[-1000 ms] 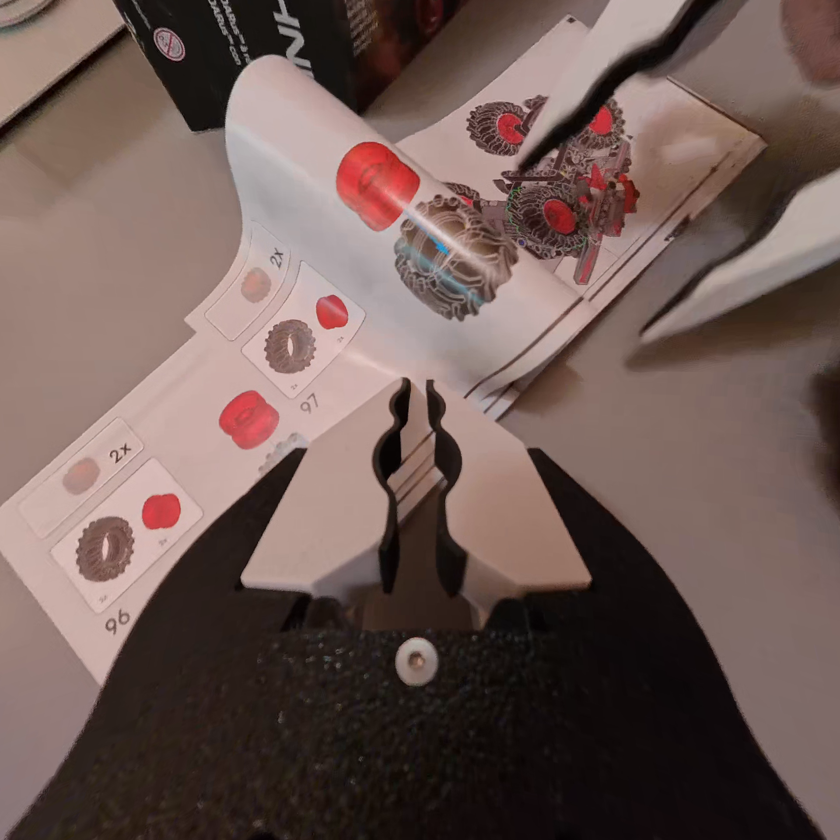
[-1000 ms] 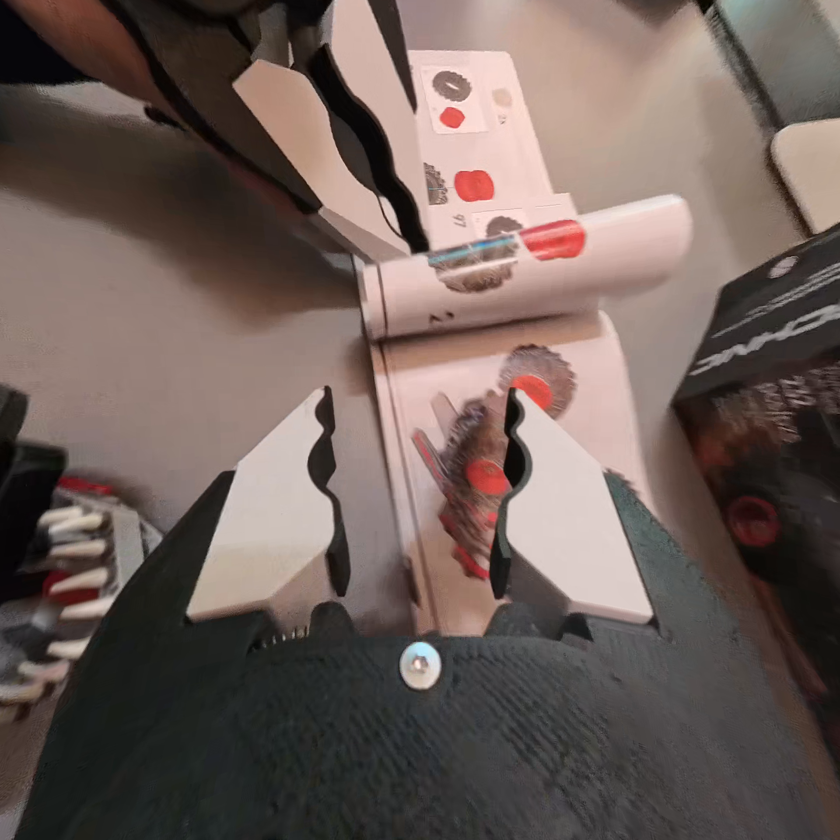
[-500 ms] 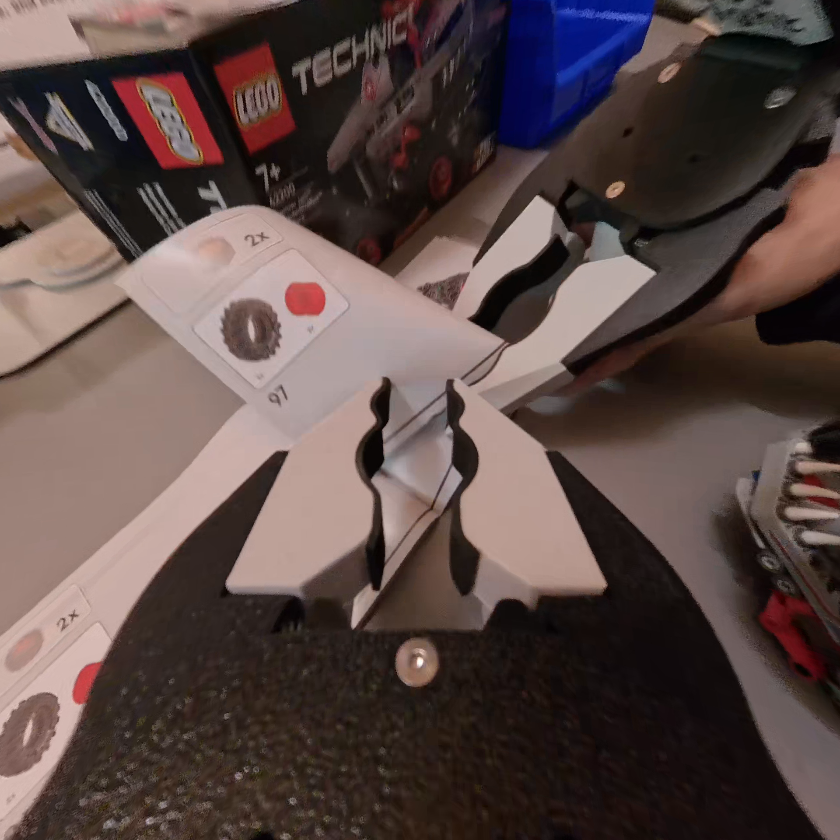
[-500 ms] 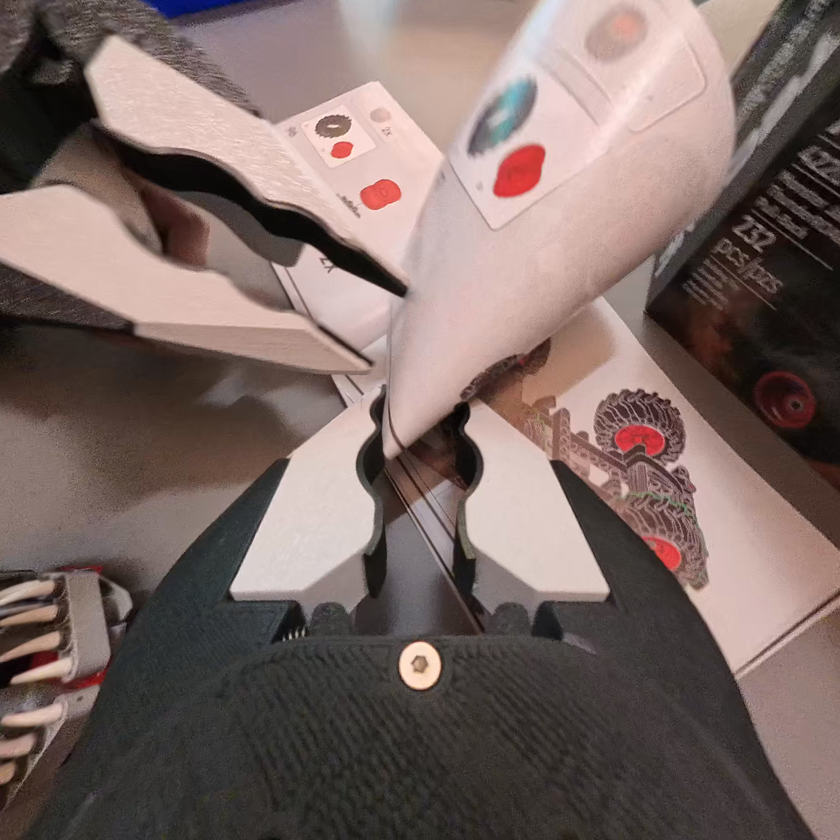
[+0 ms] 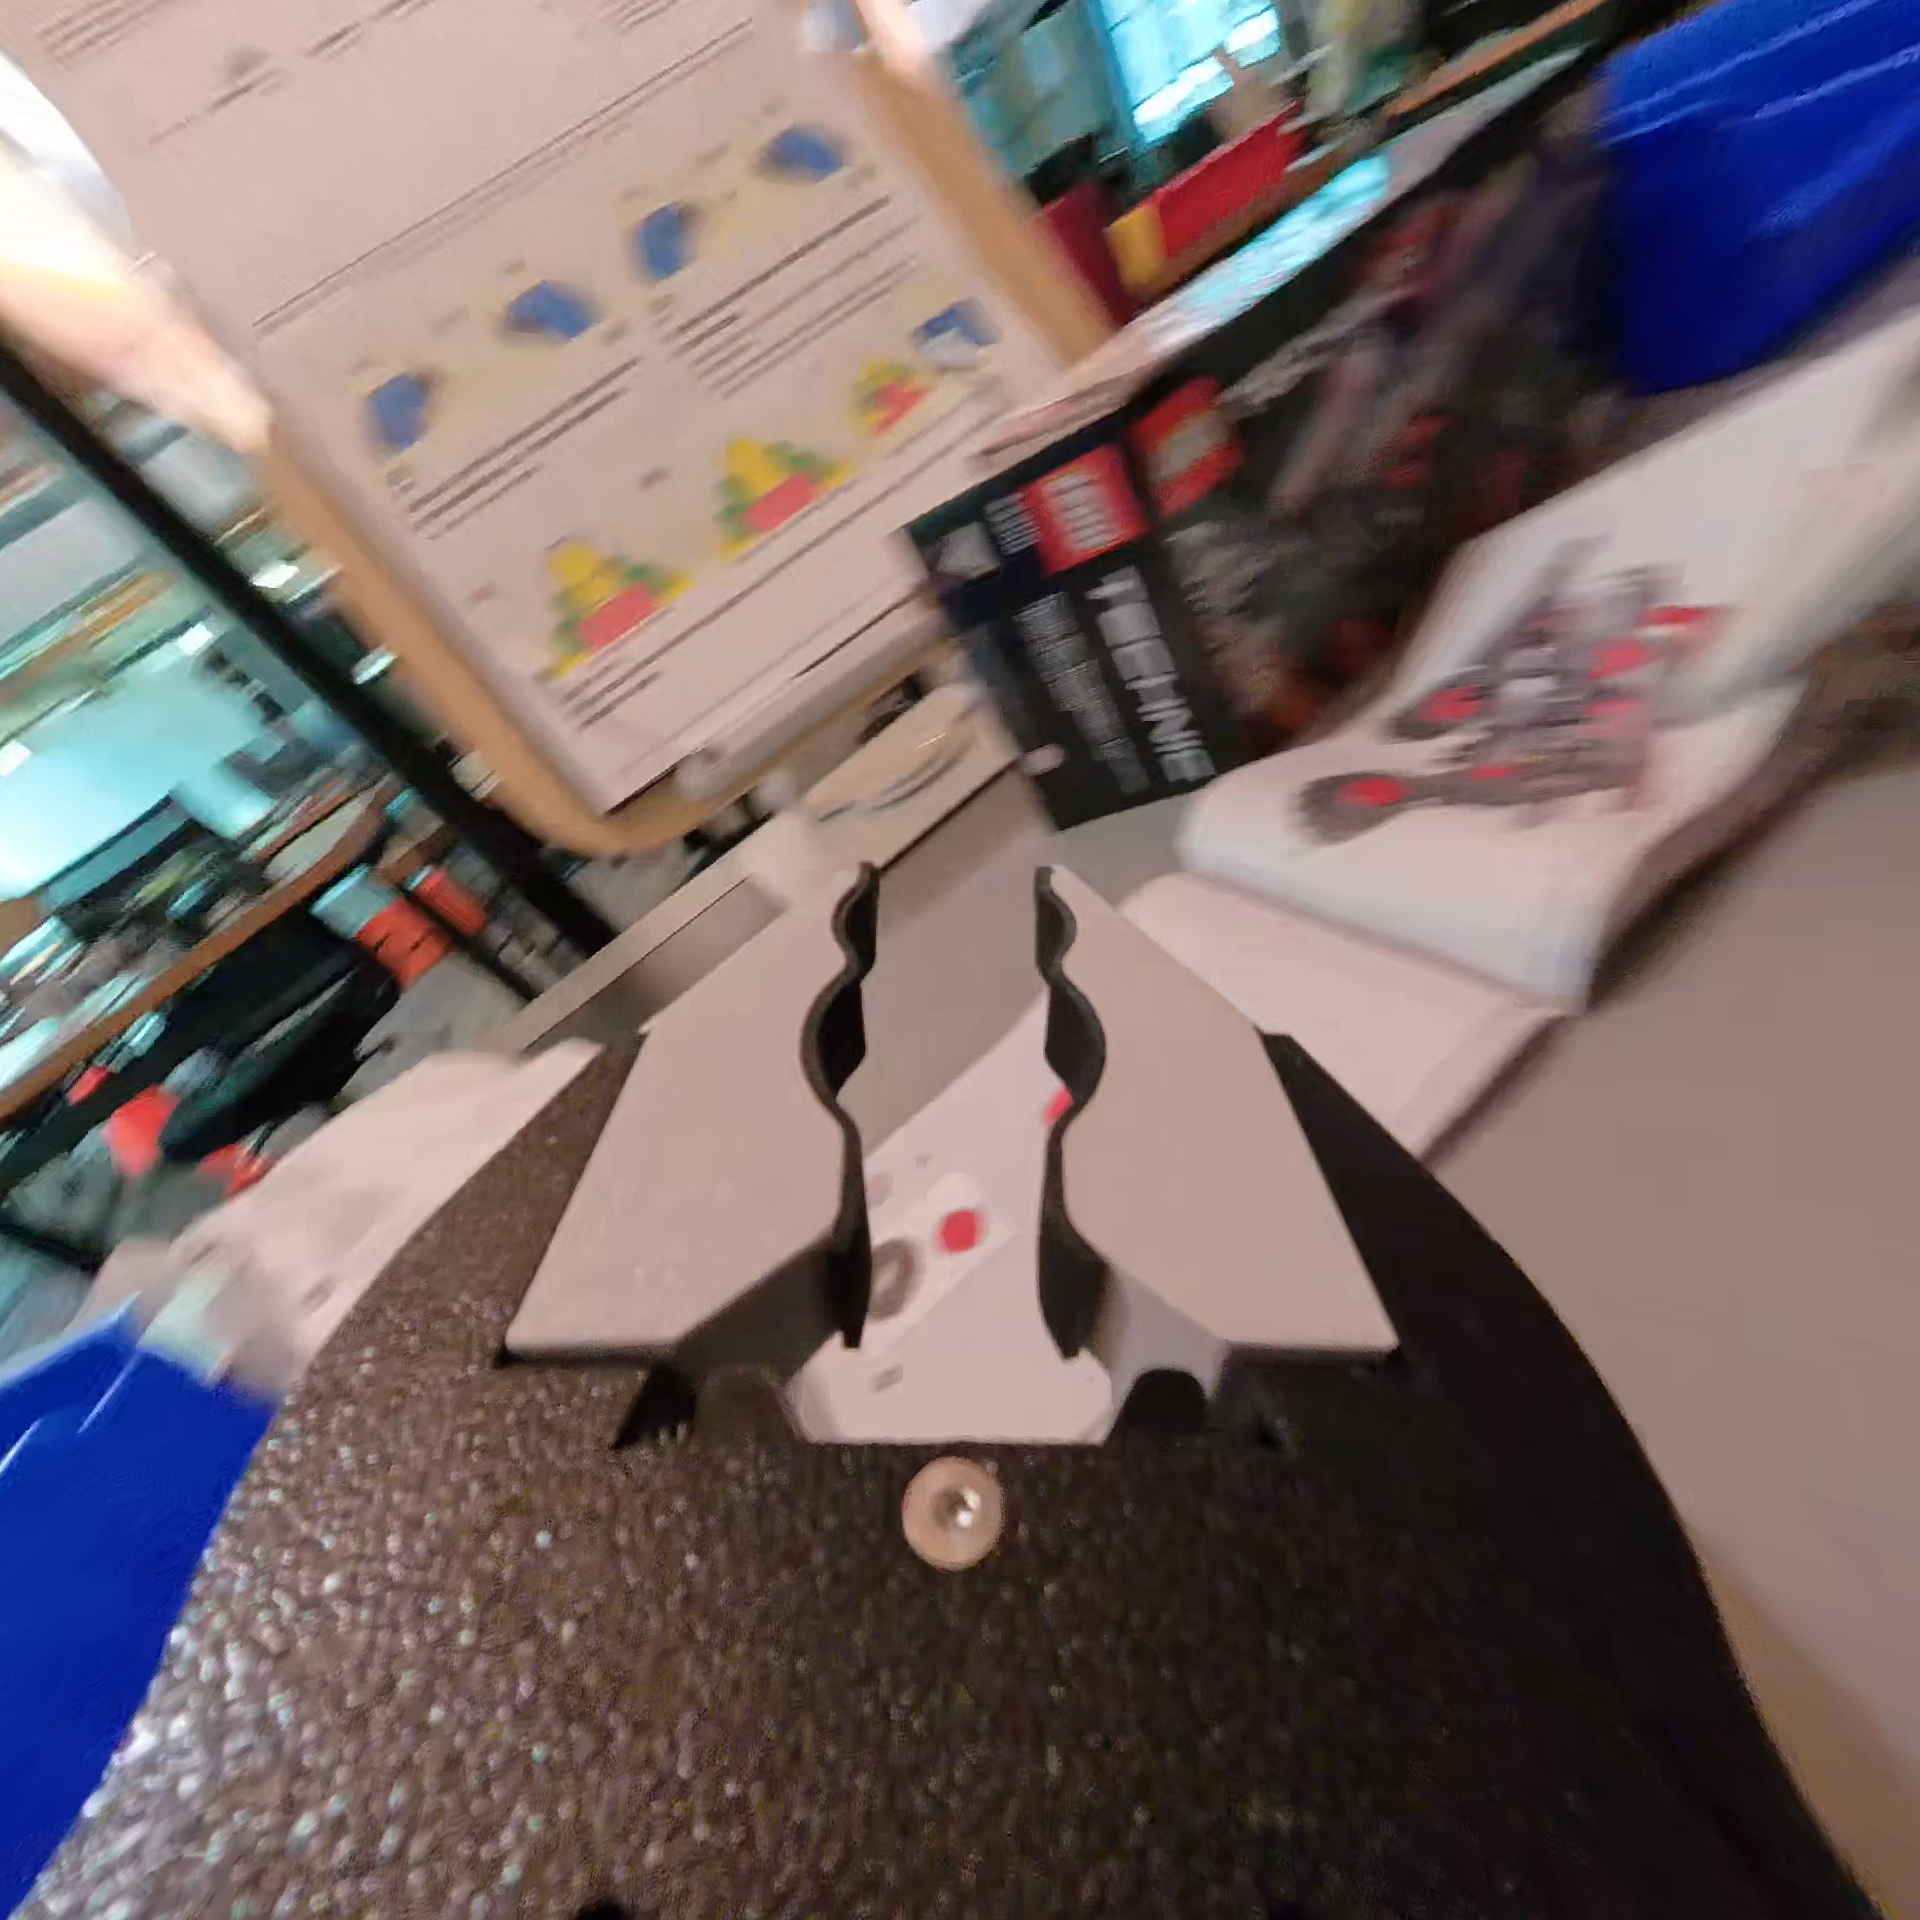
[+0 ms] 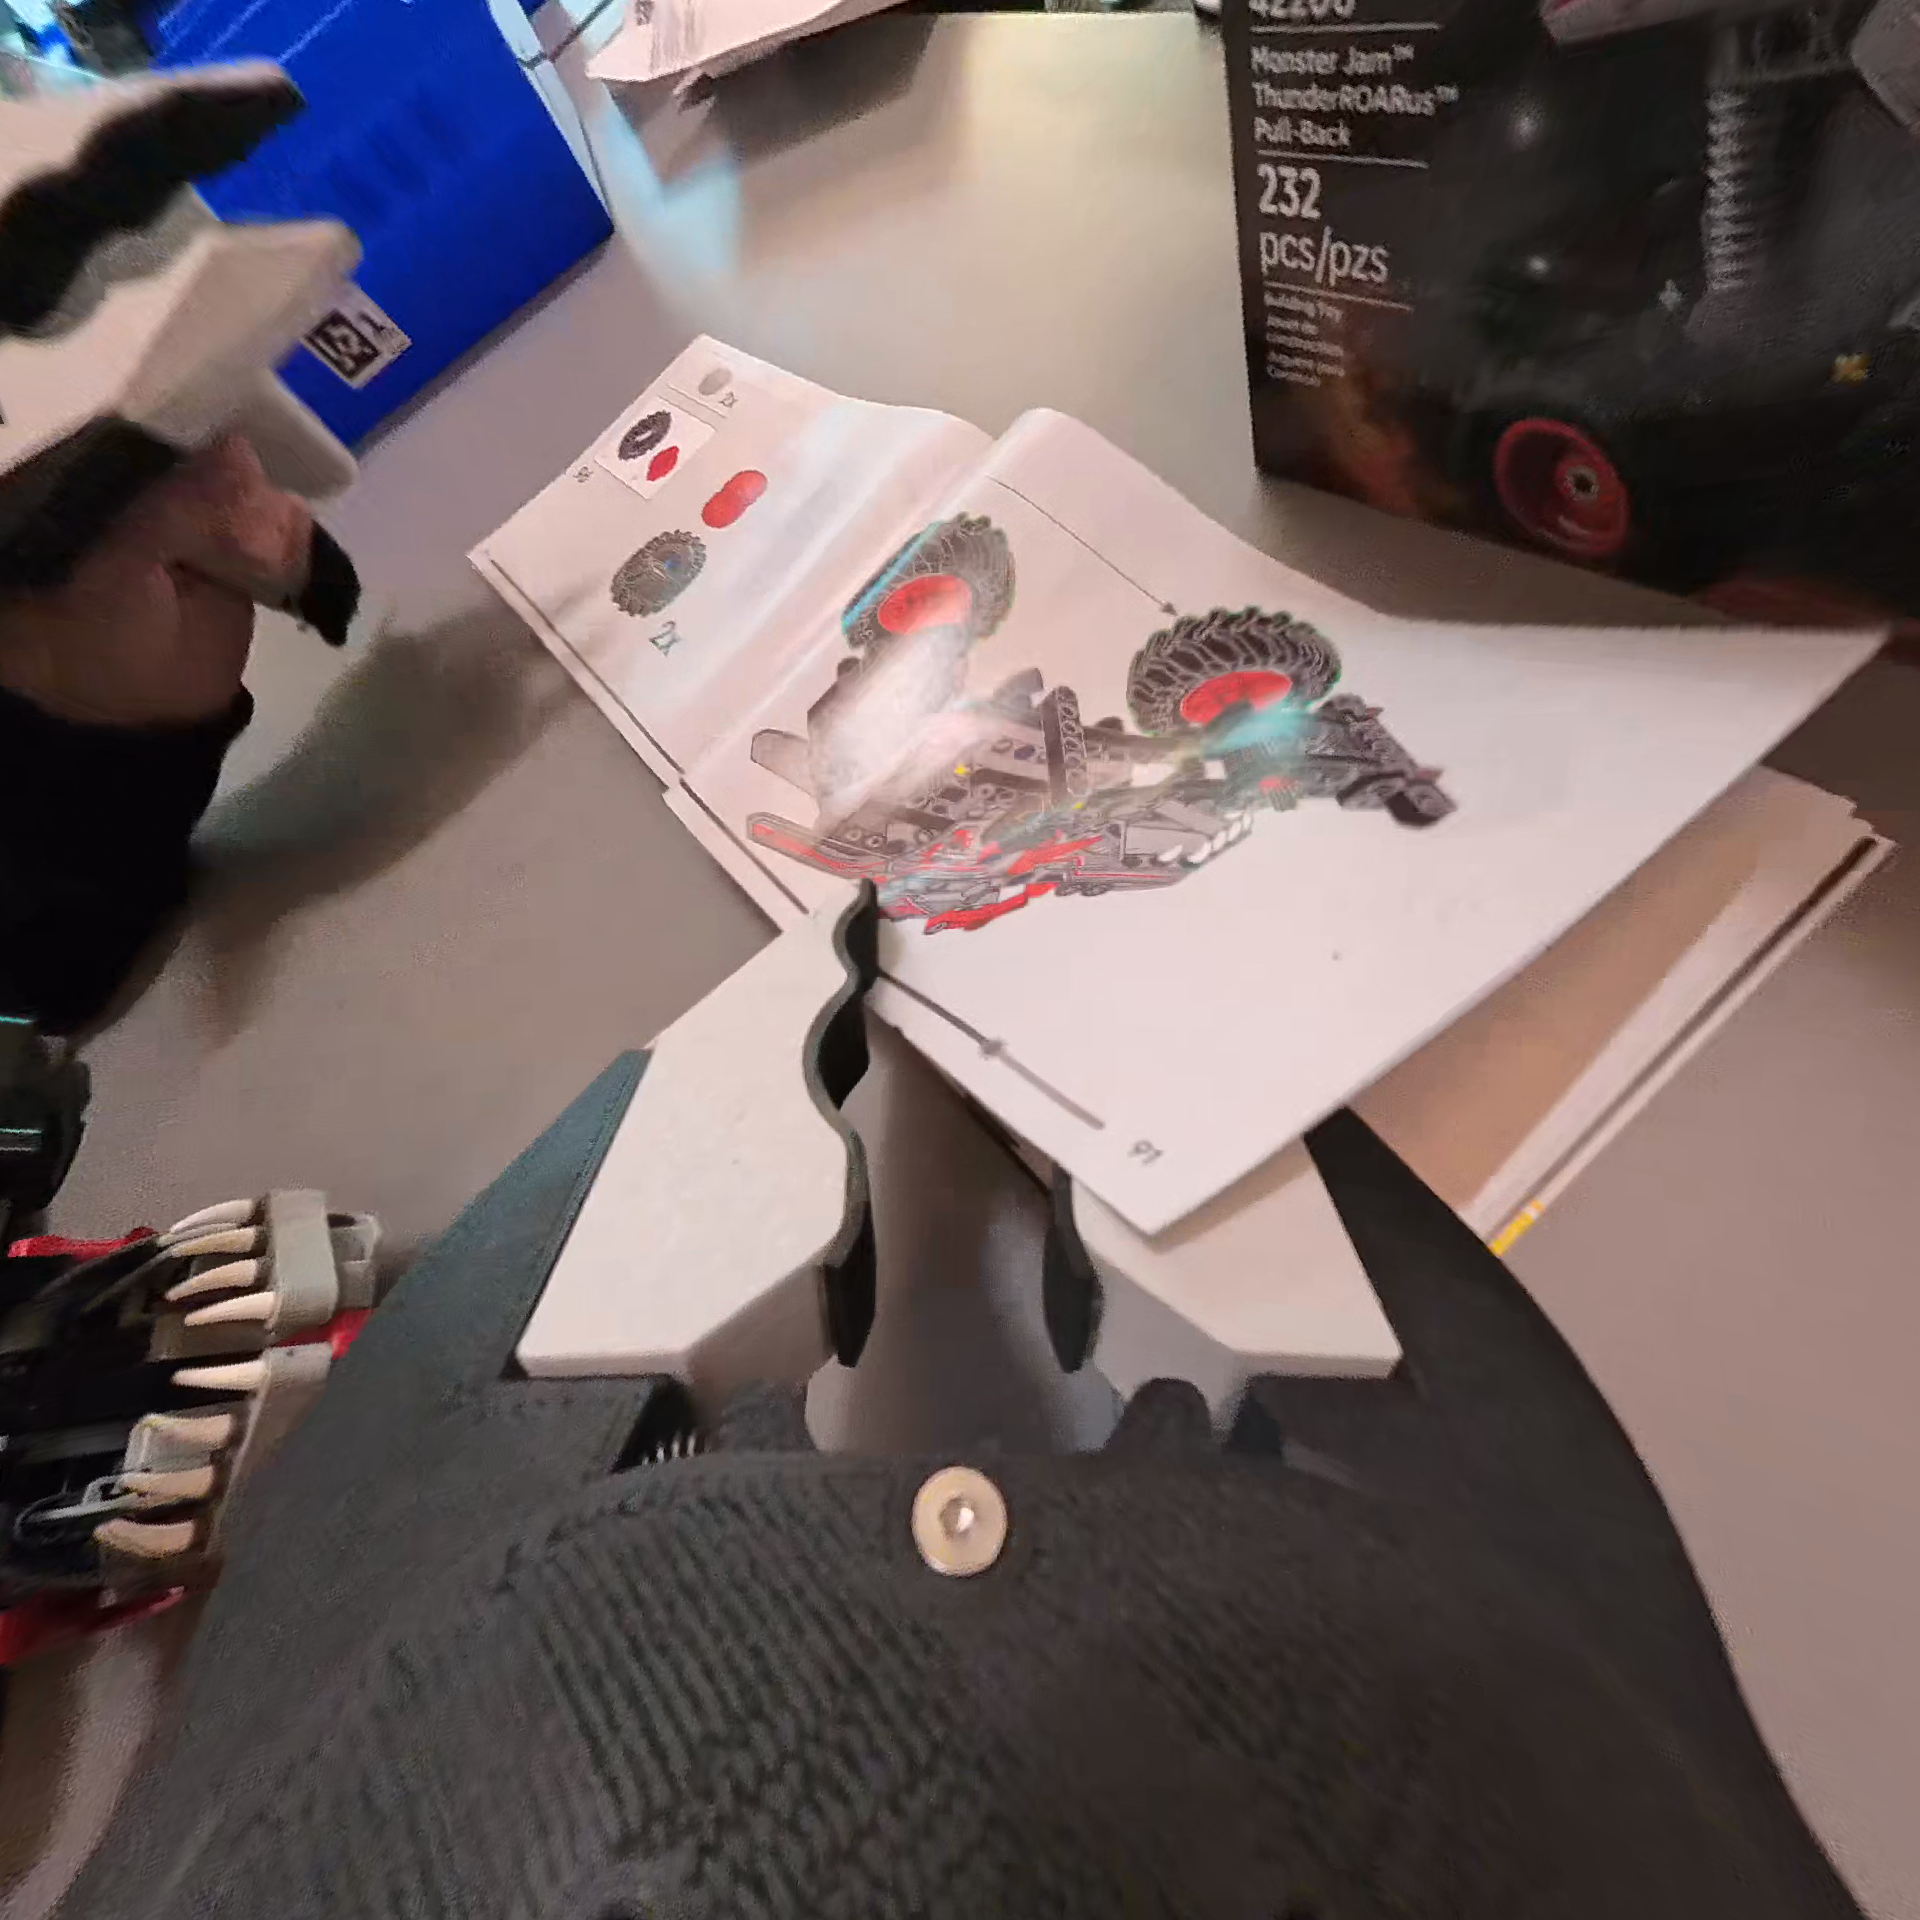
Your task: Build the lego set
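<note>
**Grey surface, one open booklet, two grippers**

Grey surface [image 6: 935, 208] carries one instruction booklet [image 6: 1195, 935], lying open at the centre of the right wrist view. Its turned page shows a truck drawing and reaches from 9 o'clock to 3 o'clock; the corner of that page overlaps the right-hand finger of the right gripper [image 6: 951, 1060]. The left-hand finger [image 6: 727, 1164] is fully visible. The jaws stand at a moderate gap, and whether they pinch the page cannot be told.

One black set box [image 6: 1558, 260] stands at 1 o'clock, its lower edge just beside the far edge of the booklet. One blue bin [image 6: 416, 187] stands at 11 o'clock, well apart from the booklet. One partly built model [image 6: 156, 1382] with white teeth lies at 8 o'clock against the frame edge. Open grey surface runs between model and booklet, and along the booklet's right side at 4 o'clock.

The left gripper [image 5: 951, 1039] is raised and tilted over the booklet's left page; its jaws stand moderately apart with nothing between them. In the right wrist view it appears at 10 o'clock, blurred, held by a hand [image 6: 135, 623]. The left wrist view is motion-blurred; the box and booklet sit at 2 o'clock.
</note>
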A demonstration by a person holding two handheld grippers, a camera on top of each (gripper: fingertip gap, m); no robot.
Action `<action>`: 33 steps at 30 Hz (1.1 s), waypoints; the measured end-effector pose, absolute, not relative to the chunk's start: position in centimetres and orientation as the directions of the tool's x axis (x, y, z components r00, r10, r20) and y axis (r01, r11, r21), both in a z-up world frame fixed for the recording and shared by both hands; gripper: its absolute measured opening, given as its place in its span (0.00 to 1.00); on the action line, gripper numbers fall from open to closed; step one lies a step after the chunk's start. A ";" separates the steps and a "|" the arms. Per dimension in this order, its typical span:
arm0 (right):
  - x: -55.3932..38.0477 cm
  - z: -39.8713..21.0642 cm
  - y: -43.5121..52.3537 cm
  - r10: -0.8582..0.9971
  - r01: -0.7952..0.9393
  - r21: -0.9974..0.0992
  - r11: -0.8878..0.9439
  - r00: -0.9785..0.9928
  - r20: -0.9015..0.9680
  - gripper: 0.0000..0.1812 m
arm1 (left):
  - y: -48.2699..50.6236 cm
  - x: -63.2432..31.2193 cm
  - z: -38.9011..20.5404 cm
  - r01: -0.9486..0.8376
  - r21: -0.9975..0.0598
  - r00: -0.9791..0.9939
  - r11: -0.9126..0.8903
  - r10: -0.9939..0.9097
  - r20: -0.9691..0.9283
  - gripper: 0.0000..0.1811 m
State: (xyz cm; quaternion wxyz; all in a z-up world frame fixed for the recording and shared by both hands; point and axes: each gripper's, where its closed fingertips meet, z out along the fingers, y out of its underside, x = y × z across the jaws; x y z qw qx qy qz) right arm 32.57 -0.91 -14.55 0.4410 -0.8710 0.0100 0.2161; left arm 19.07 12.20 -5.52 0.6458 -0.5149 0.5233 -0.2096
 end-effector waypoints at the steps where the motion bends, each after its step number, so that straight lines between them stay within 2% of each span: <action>1: 32.8 -14.7 -1.0 0.160 -0.212 -0.759 -0.616 0.909 -0.384 0.15 | 14.2 17.9 -5.3 -0.272 -0.898 0.431 0.346 -0.790 -0.436 0.17; 5: 33.0 -14.4 -1.2 0.156 -0.228 -0.765 -0.602 0.906 -0.393 0.08 | 18.6 14.8 -5.0 -0.267 -0.915 0.594 0.302 -0.697 -0.403 0.26; 12: 32.6 -12.4 -1.9 0.242 -0.223 -0.831 -0.509 0.890 -0.387 0.00 | 18.6 14.7 -4.8 -0.338 -0.858 0.614 0.386 -0.600 -0.513 0.29; 17: 32.8 -12.1 -2.6 0.257 -0.168 -0.858 -0.485 0.910 -0.324 0.00 | 18.6 14.3 -4.0 -0.333 -0.849 0.652 0.410 -0.550 -0.521 0.32; 22: 32.7 -11.9 -2.9 0.248 -0.224 -0.841 -0.493 0.890 -0.383 0.00 | 18.9 14.0 -3.7 -0.289 -0.872 0.676 0.396 -0.560 -0.478 0.39; 33: 32.4 -10.7 -2.8 0.256 -0.279 -0.841 -0.463 0.867 -0.428 0.00 | 18.1 14.7 -4.1 -0.273 -0.888 0.650 0.370 -0.609 -0.454 0.39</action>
